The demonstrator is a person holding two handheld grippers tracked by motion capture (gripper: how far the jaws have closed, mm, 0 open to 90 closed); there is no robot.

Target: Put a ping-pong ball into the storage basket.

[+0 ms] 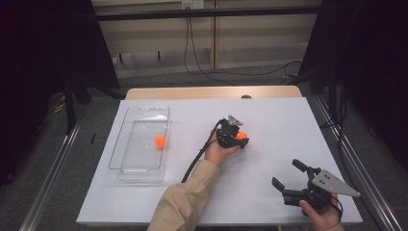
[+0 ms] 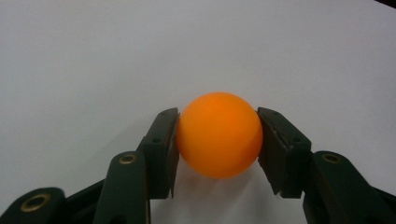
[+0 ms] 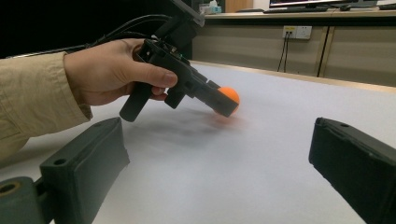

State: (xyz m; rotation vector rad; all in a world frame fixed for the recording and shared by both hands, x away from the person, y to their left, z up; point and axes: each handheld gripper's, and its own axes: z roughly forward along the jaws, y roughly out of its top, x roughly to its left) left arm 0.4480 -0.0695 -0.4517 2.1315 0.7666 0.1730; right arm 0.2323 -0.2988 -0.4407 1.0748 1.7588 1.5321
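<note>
Your work surface is a white sheet (image 1: 269,192) laid over a wooden table (image 1: 211,92), whose far edge shows beyond the sheet. Dark curtains stand at both sides, grey floor lies beyond, and a cable hangs down the pale back wall. A clear tray (image 1: 126,144) sits on the left part of the sheet with one orange ball (image 1: 160,141) lying in it near its right wall.

Your left gripper (image 1: 242,138) is at mid-sheet, closed on a second ball (image 1: 241,135). The pads (image 2: 163,149) press it from both sides, and the ball rests at the sheet.

Your right gripper (image 1: 287,174) is at the near right corner of the sheet, well apart from the ball. Its jaws stand wide apart with nothing between them.

The left gripper view shows the contact itself: both pads flat against the ball (image 2: 219,134), which the high view leaves too small to judge. The right gripper view shows your left hand (image 3: 105,70) around the handle from the side, the left gripper (image 3: 224,105) tilted downward with the ball (image 3: 229,96) at its tip, and a desk with a monitor behind the table. The high view alone places the tray relative to both grippers.
</note>
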